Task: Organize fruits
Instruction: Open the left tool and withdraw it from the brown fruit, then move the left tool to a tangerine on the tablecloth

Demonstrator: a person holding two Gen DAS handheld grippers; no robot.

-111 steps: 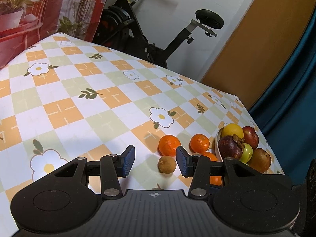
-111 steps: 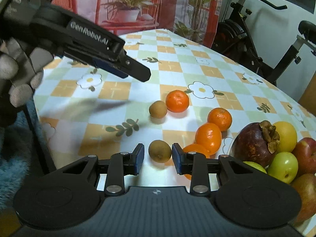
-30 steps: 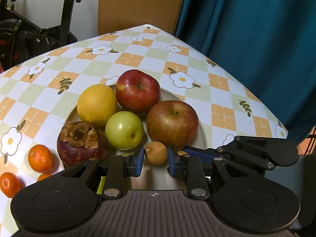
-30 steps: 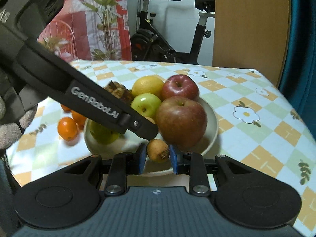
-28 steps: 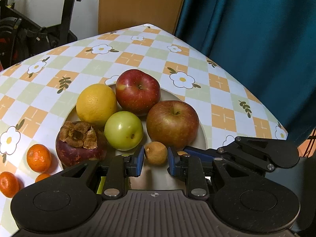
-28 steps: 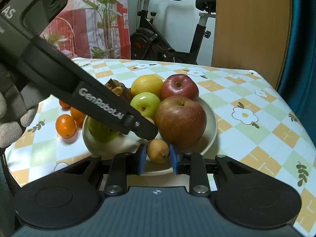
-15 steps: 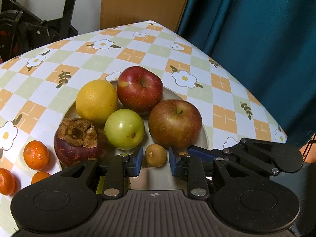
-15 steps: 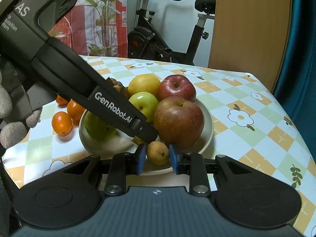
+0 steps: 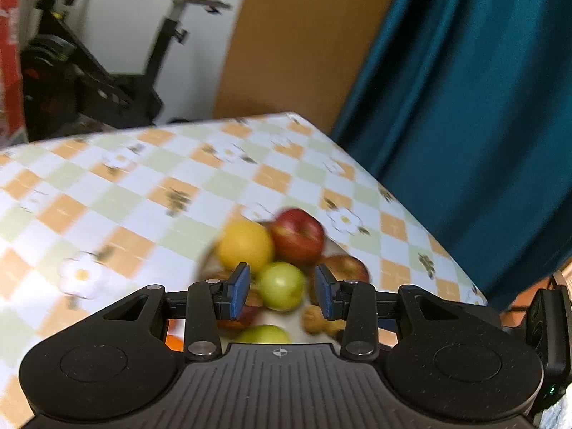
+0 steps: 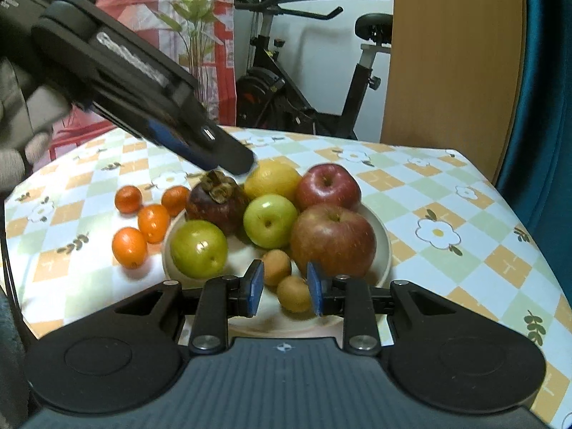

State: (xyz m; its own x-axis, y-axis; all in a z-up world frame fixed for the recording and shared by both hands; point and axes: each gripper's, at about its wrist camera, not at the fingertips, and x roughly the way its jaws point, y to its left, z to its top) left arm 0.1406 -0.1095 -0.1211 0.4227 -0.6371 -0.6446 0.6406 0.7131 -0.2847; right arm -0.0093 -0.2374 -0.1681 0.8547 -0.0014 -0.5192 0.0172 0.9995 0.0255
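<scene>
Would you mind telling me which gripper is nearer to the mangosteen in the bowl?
Left. The left gripper hangs just above the mangosteen, jaws opening and empty. The right gripper sits at the bowl's near rim, by two small brown fruits.

Soft indoor light, left wrist view motion-blurred, right wrist view sharper, fisheye bending at edges

Beyond the checkered surface [image 10: 447, 214] stands an exercise bike [image 10: 286, 100]; right of it a wooden panel [image 10: 450, 53], then a teal curtain [image 9: 464, 107].
</scene>
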